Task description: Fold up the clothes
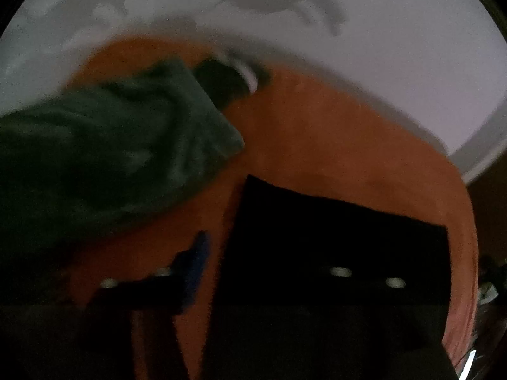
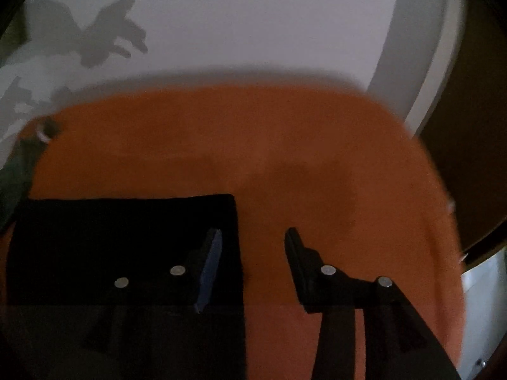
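Right up close, both my grippers hang with fingers apart and nothing in them: the right gripper [image 2: 252,253] low in its frame, the left gripper [image 1: 269,272] too dark to see well. Behind them lies a folded black cloth [image 2: 126,221] on an orange cloth [image 2: 253,145], and a green cloth [image 1: 111,139] at the left, on a white table [image 2: 253,25].

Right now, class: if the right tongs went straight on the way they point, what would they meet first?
Probably the orange cloth: the open right tongs point down at it, with nothing between them. Depth is unclear.
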`<action>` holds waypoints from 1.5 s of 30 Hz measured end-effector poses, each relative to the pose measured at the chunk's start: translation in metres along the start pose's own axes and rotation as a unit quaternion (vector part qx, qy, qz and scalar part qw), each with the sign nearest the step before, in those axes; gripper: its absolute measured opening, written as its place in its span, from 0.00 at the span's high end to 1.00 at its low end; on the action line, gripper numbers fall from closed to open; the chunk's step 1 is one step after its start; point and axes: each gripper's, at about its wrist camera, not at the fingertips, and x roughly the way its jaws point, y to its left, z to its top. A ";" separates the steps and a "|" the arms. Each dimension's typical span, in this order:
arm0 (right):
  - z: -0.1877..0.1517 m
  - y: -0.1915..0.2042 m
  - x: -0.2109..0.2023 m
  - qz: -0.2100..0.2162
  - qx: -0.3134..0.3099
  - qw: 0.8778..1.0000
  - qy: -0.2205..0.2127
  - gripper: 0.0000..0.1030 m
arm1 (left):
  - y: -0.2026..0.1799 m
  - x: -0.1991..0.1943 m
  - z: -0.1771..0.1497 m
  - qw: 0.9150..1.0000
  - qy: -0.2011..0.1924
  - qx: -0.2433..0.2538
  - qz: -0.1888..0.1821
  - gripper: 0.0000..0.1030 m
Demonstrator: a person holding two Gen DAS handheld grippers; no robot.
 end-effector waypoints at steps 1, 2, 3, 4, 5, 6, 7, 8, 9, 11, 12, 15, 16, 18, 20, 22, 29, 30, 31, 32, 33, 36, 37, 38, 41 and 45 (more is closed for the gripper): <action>-0.017 0.002 -0.030 -0.001 -0.005 1.000 -0.020 0.39 | 0.000 -0.022 -0.024 1.000 -0.016 0.011 -0.005 0.24; -0.037 0.005 -0.059 -0.002 -0.007 0.999 -0.034 0.26 | 0.000 -0.041 -0.048 0.999 -0.024 0.024 -0.012 0.24; -0.058 0.007 -0.083 -0.003 -0.008 0.999 -0.040 0.16 | -0.001 -0.058 -0.071 0.999 -0.029 0.038 -0.018 0.24; -0.080 0.007 -0.106 -0.005 -0.010 0.999 -0.043 0.13 | -0.002 -0.073 -0.098 0.998 -0.026 0.055 -0.017 0.24; -0.102 0.008 -0.129 -0.007 -0.013 0.999 -0.046 0.13 | -0.001 -0.090 -0.122 0.997 -0.024 0.071 -0.010 0.24; -0.123 0.008 -0.149 -0.008 -0.014 0.999 -0.044 0.13 | 0.003 -0.099 -0.125 0.997 -0.023 0.075 -0.002 0.24; -0.143 0.007 -0.166 -0.006 -0.014 0.999 -0.038 0.13 | 0.008 -0.116 -0.145 0.997 -0.020 0.070 0.004 0.24; -0.162 0.007 -0.182 -0.005 -0.014 0.999 -0.032 0.13 | 0.013 -0.129 -0.163 0.998 -0.013 0.064 0.007 0.24; -0.182 0.006 -0.199 -0.004 -0.009 1.000 -0.025 0.13 | 0.018 -0.135 -0.178 0.999 0.007 0.053 0.000 0.24; -0.223 0.000 -0.231 0.000 0.008 1.000 -0.005 0.13 | 0.026 -0.142 -0.208 0.997 0.050 0.050 -0.017 0.24; -0.244 -0.003 -0.240 0.008 0.014 1.000 0.004 0.13 | 0.029 -0.148 -0.221 0.996 0.064 0.058 -0.017 0.24; -0.307 -0.026 -0.246 -0.002 0.034 0.999 0.011 0.13 | 0.036 -0.142 -0.247 0.993 0.067 0.091 -0.018 0.24; -0.325 -0.039 -0.246 -0.011 0.052 0.998 0.017 0.13 | 0.038 -0.136 -0.252 0.993 0.059 0.103 -0.021 0.24; -0.359 -0.067 -0.235 -0.015 0.113 0.992 0.046 0.19 | 0.036 -0.130 -0.258 0.991 0.048 0.119 -0.027 0.25; -0.387 -0.087 -0.219 0.038 0.189 0.977 0.094 0.51 | 0.034 -0.127 -0.263 0.990 0.060 0.114 -0.047 0.25; -0.403 -0.097 -0.211 0.073 0.239 0.960 0.127 0.58 | 0.032 -0.127 -0.268 0.989 0.072 0.109 -0.066 0.25; -0.425 -0.063 -0.224 0.132 0.241 0.951 0.143 0.57 | 0.040 -0.145 -0.310 0.983 0.108 0.138 -0.055 0.25; -0.426 -0.058 -0.222 0.142 0.236 0.950 0.145 0.57 | 0.044 -0.143 -0.313 0.982 0.113 0.139 -0.053 0.25; -0.425 -0.056 -0.219 0.151 0.234 0.949 0.146 0.57 | 0.048 -0.140 -0.316 0.982 0.119 0.140 -0.051 0.25; -0.425 -0.054 -0.216 0.160 0.234 0.948 0.146 0.57 | 0.051 -0.137 -0.318 0.981 0.123 0.139 -0.049 0.25; -0.424 -0.054 -0.213 0.166 0.238 0.946 0.146 0.57 | 0.054 -0.134 -0.317 0.982 0.126 0.134 -0.049 0.25; -0.419 -0.060 -0.204 0.181 0.258 0.938 0.141 0.49 | 0.061 -0.126 -0.313 0.984 0.137 0.095 -0.065 0.25; -0.419 -0.061 -0.207 0.194 0.263 0.935 0.140 0.48 | 0.063 -0.124 -0.312 0.984 0.141 0.081 -0.071 0.25; -0.418 -0.063 -0.211 0.204 0.263 0.932 0.140 0.48 | 0.064 -0.121 -0.313 0.984 0.145 0.071 -0.076 0.25; -0.420 -0.058 -0.205 0.169 0.245 0.944 0.142 0.97 | 0.065 -0.118 -0.316 0.983 0.153 0.058 -0.080 0.25; -0.430 -0.085 -0.226 0.140 0.268 0.945 0.126 0.96 | 0.067 -0.121 -0.321 0.983 0.151 0.074 -0.068 0.25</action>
